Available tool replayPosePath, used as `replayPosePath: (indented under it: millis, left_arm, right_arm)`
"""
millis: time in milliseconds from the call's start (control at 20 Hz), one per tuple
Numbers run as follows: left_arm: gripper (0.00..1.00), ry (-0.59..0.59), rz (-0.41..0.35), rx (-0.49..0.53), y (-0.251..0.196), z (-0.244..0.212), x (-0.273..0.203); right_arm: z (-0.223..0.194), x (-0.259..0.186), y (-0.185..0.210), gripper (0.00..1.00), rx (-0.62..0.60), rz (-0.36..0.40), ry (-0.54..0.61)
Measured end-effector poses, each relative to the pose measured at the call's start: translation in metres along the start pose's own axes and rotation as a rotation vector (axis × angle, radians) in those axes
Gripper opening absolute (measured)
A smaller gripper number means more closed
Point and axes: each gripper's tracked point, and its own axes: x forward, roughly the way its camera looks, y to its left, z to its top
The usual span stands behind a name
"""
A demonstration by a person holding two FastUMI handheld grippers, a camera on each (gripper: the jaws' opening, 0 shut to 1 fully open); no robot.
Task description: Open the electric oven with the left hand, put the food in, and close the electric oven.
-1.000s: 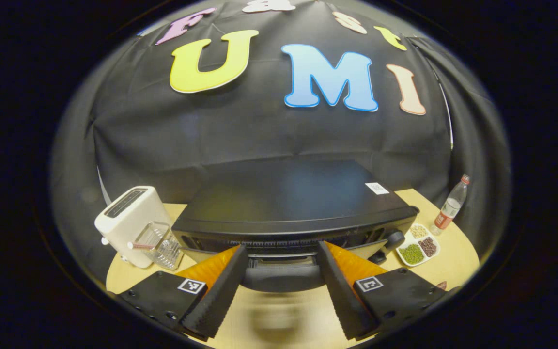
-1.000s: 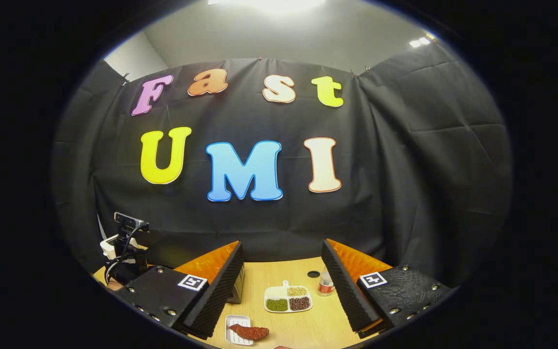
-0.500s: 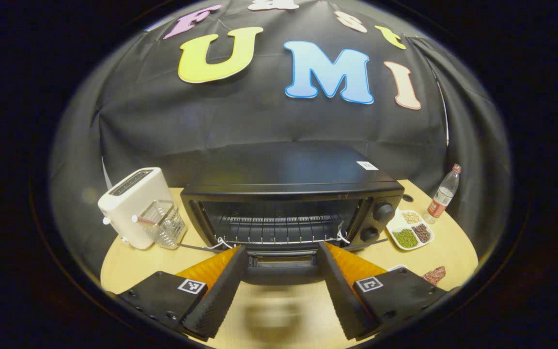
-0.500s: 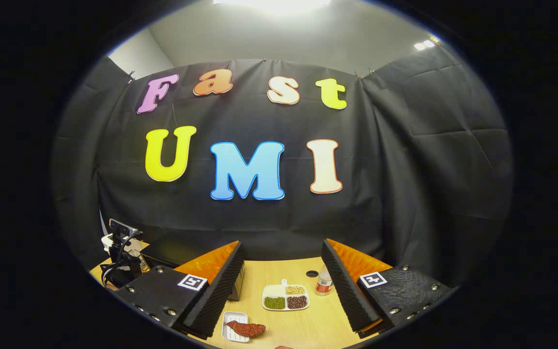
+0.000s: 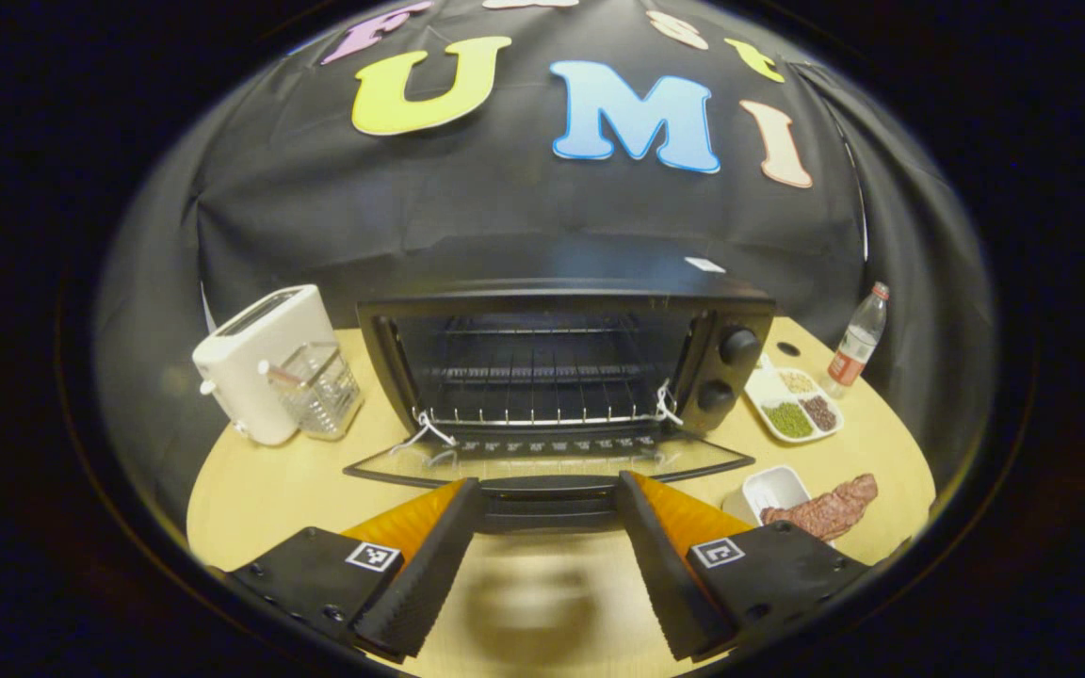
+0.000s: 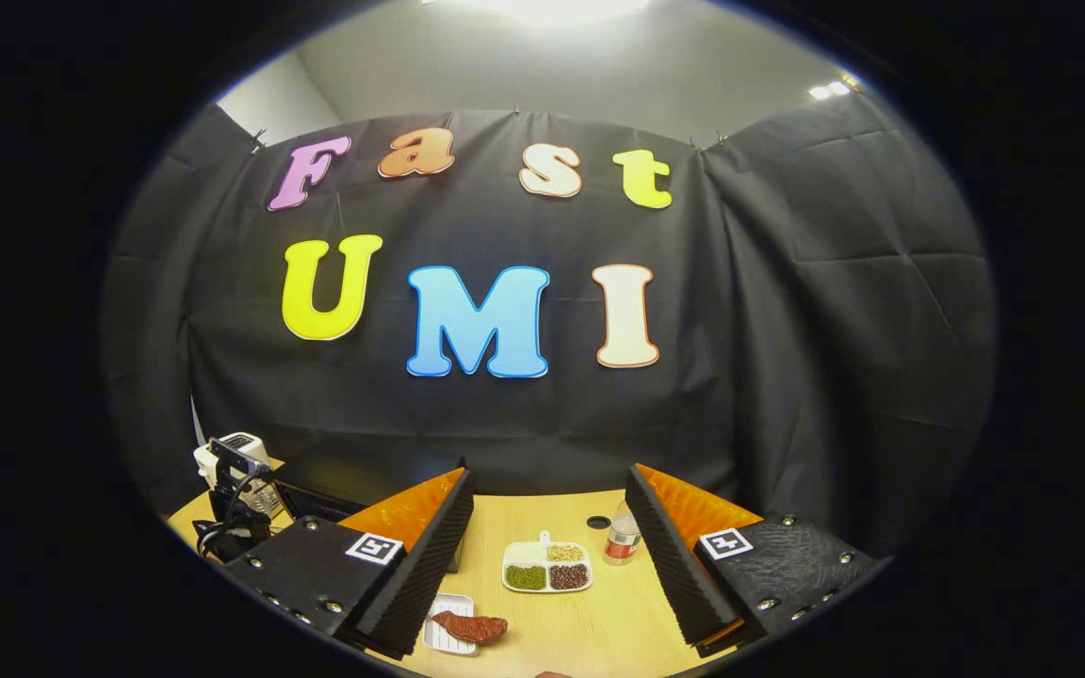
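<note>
Oven door [image 5: 547,463] now down flat

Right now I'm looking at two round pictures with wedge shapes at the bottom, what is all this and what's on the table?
A person holds a two-finger gripper in each hand, and each carries a fisheye camera looking along its fingers. In the left gripper view, the left gripper is open, straddling the handle of the oven door, which is folded down from the electric oven. On the table stand a toaster, a clear container, a divided dish of beans, a bottle and the food beside a small white tray. The right gripper is open and holds nothing.
</note>
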Motion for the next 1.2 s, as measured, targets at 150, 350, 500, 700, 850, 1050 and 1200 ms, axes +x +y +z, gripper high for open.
replayPosePath:
  millis: [150,350,500,700,850,1050,1200]
  left_arm:
    - [0.96,0.059,0.013,-0.013,0.004,-0.032,0.007]
    - [0.96,0.085,0.03,-0.049,0.013,-0.044,0.01]
    - [0.95,0.044,0.029,-0.073,0.018,-0.024,-0.003]
    - [0.99,-0.104,0.045,-0.095,0.031,0.037,-0.044]
    - [0.98,-0.222,0.049,-0.129,0.038,0.086,-0.082]
    - [0.93,-0.397,0.08,-0.187,0.06,0.151,-0.144]
    - [0.96,-0.497,0.11,-0.166,0.069,0.191,-0.185]
  right_arm:
    - [-0.007,0.0,-0.003,0.98,-0.006,-0.009,0.016]
    - [-0.013,0.0,0.003,0.98,-0.027,0.005,0.035]
    - [-0.029,0.005,0.007,0.98,-0.035,0.02,0.076]
    - [-0.065,0.022,0.017,0.98,-0.014,0.068,0.175]
    - [-0.1,0.035,0.022,0.99,0.003,0.112,0.266]
    - [-0.164,0.043,0.012,0.99,0.046,0.131,0.438]
    - [-0.2,0.045,0.014,0.99,0.071,0.165,0.544]
